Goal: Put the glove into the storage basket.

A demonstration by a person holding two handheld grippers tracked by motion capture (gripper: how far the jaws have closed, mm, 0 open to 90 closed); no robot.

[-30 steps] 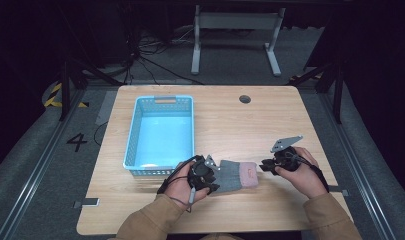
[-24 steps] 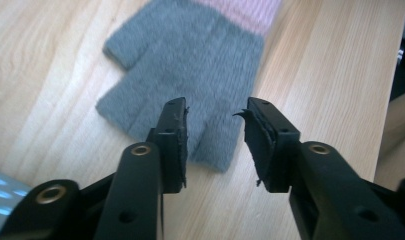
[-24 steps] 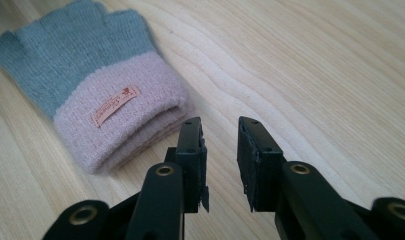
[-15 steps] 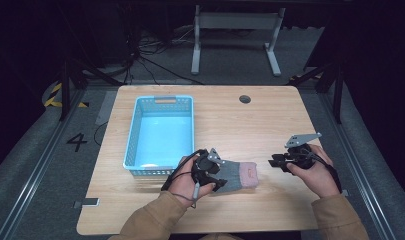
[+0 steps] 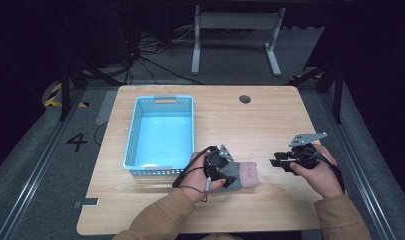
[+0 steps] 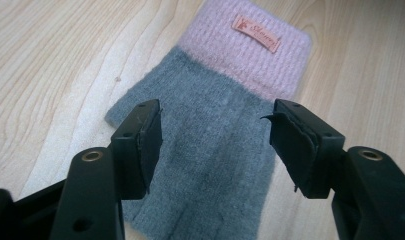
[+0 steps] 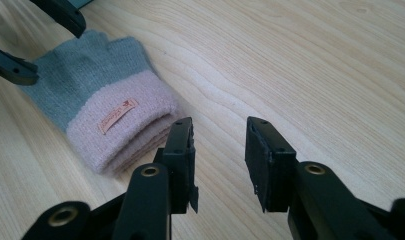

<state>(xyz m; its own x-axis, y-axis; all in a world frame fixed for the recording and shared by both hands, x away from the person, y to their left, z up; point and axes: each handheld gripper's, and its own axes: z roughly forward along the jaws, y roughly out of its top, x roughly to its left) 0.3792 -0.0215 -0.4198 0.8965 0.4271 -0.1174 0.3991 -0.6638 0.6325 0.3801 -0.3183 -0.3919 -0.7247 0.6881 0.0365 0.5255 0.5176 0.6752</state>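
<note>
Lying flat near the front edge of the surface (image 5: pixel 270 115), the grey-and-pink glove (image 5: pixel 242 175) sits just right of the blue basket (image 5: pixel 160 130). Over its grey part the left tool (image 6: pixel 215 135) has just been opening, jaws apart and untouching. Beside the cuff, the right tool (image 7: pixel 220 150) has also been opening, nothing between its jaws.

A grey glove (image 6: pixel 210 165) with pink cuff and orange label; light-blue basket (image 5: pixel 160 132); pale wood-grain table (image 5: pixel 270 120).

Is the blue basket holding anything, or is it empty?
Empty. In the high view the blue basket shows a bare bottom, and the grey and pink glove lies outside it on the table.
</note>
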